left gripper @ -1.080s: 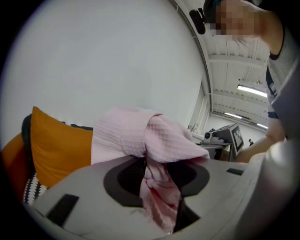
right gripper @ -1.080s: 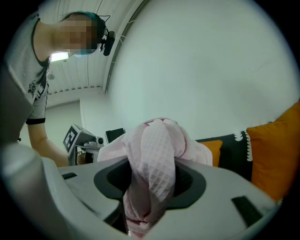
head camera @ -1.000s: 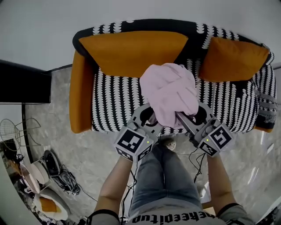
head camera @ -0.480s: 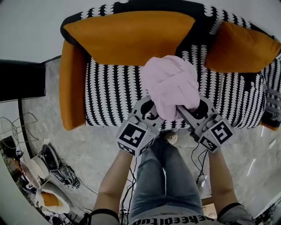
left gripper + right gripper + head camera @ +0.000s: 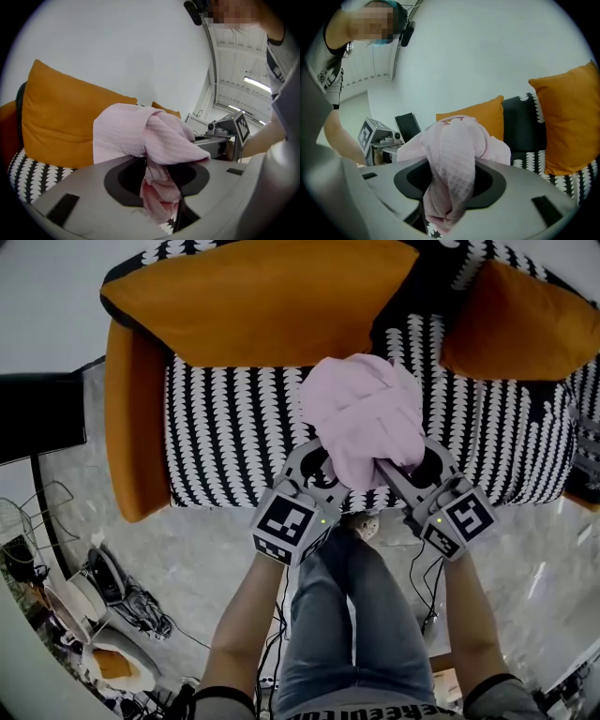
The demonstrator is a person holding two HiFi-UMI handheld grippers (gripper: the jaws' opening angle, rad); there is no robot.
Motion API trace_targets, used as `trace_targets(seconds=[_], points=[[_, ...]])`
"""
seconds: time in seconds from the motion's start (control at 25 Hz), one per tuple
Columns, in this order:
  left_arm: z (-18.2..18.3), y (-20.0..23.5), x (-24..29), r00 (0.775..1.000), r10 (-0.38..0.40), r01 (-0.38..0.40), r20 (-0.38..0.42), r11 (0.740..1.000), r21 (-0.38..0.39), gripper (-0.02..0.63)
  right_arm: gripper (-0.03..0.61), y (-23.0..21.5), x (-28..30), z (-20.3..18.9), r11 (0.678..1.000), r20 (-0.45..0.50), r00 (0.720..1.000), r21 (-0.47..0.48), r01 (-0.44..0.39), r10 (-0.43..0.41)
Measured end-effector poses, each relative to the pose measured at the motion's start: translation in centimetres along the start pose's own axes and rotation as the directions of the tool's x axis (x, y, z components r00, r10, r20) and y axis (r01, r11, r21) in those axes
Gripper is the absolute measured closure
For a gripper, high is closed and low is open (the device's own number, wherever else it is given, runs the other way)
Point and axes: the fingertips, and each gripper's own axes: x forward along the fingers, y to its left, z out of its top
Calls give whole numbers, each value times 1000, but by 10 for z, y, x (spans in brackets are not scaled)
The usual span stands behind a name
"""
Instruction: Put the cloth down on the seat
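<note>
A bunched pale pink cloth (image 5: 364, 416) hangs between both grippers above the black-and-white patterned seat (image 5: 234, 437) of a sofa. My left gripper (image 5: 328, 476) is shut on the cloth's left side; pink folds (image 5: 157, 140) fill its jaws in the left gripper view. On the cloth's right side my right gripper (image 5: 398, 474) is shut too, with a thick roll of cloth (image 5: 452, 173) pinched between its jaws. Whether the cloth touches the seat I cannot tell.
The sofa has orange arms (image 5: 131, 418), a long orange back cushion (image 5: 262, 301) and a second orange cushion (image 5: 525, 324) at right. The person's legs (image 5: 347, 615) stand before the sofa's front edge. Cables and clutter (image 5: 112, 615) lie on the floor at lower left.
Both grippers have sunk with the cloth toward the seat. The sofa looms larger and closer in the head view. Both grips on the cloth are unchanged.
</note>
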Motion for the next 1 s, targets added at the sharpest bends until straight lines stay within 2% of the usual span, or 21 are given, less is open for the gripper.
trace_targets(seconds=[0.12,0.4,0.72,0.84,1.0], points=[[-23,8,5,1000,1,-1,-23,1000,-14,448,390,-4,9,-21,1000,-28,1000,2,13,-13],[-48,11,10,997,11,-13,-78,1000,-22,442,372,-13,11,-46,999,-77,996,17,52,-51],[-104,-7,30,989,16,-17,-150,1000,-7,439,360,-34,-15,-101,995,-106,990,23,96,-93],[-103,7,23,985,32,-35,-172,999,-9,430,360,-34,-8,-91,994,-112,988,16,106,-104],[-80,31,-1,980,66,-73,-189,997,-30,430,360,-30,1,-47,991,-78,989,36,127,-124]])
